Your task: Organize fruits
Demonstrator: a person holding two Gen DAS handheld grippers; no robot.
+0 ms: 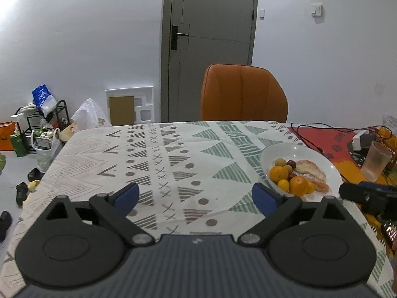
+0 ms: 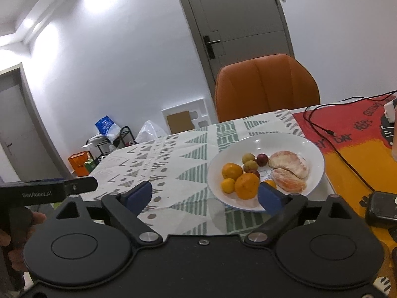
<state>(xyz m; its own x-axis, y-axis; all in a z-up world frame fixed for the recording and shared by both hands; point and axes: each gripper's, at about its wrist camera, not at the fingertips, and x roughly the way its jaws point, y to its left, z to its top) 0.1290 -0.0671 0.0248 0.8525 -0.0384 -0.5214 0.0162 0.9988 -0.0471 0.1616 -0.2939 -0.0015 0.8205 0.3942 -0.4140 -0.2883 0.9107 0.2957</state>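
Right wrist view: right tongs (image 2: pixel 204 195) spread wide, nothing between the blue pads, held over the tabletop (image 2: pixel 173 164) with the right pad just in front of the white plate (image 2: pixel 315 173). Plate carries all the fruit: oranges (image 2: pixel 247 185), small yellow-green and dark red fruits (image 2: pixel 250 165), peeled pomelo segments (image 2: pixel 289 166). Left wrist view: left tongs (image 1: pixel 196 196) also released, empty, over the patterned cloth; plate (image 1: pixel 330 168) sits to their right. Frosted cup (image 1: pixel 376 160) stands beyond the plate on the red-and-yellow mat. Orange chair (image 1: pixel 243 94) at the far edge.
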